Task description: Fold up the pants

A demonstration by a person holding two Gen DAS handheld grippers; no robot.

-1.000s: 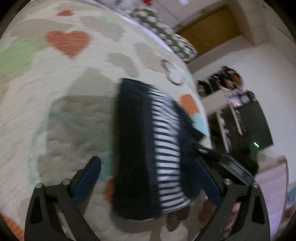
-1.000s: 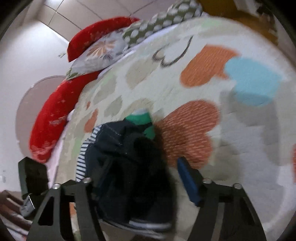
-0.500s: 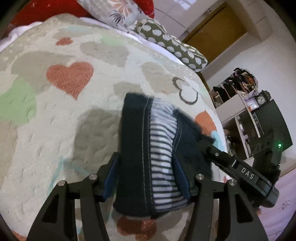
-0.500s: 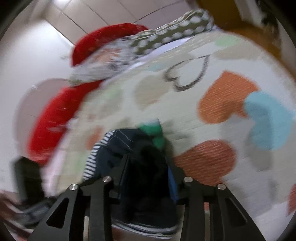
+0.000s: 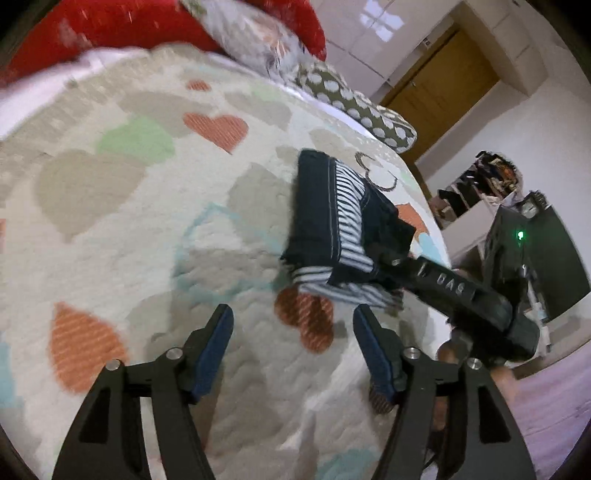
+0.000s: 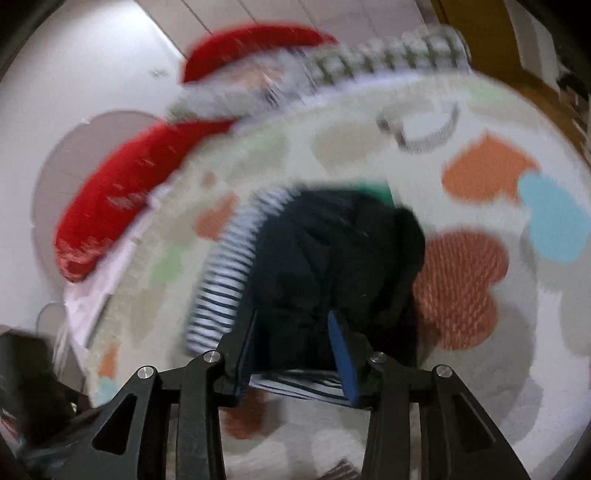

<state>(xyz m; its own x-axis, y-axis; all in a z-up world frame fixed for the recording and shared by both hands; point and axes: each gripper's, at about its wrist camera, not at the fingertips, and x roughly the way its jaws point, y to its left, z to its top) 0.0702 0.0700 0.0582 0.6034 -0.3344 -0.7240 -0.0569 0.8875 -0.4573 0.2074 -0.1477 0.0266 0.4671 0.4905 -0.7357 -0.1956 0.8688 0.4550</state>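
The pants (image 5: 332, 218) are a folded bundle of dark navy cloth with a black-and-white striped panel, lying on the heart-patterned bedspread (image 5: 110, 236). My left gripper (image 5: 293, 332) is open and empty, hanging over the bedspread short of the bundle. My right gripper (image 6: 291, 354) is closed on the near edge of the pants (image 6: 332, 258); its blue pads (image 6: 341, 354) press the dark cloth. In the left wrist view the right gripper (image 5: 391, 260) reaches in from the right onto the bundle's corner. The right wrist view is blurred.
Red cushions (image 5: 110, 33), a floral pillow and a dotted pillow (image 5: 354, 107) lie along the bed's far side. The bed edge drops off at the right, with a wooden door (image 5: 439, 92), shelves and a dark cabinet (image 5: 535, 258) beyond.
My left gripper has let go of the pants, opened and pulled back from the bundle. My right gripper has closed further on the bundle's near edge and stays on it.
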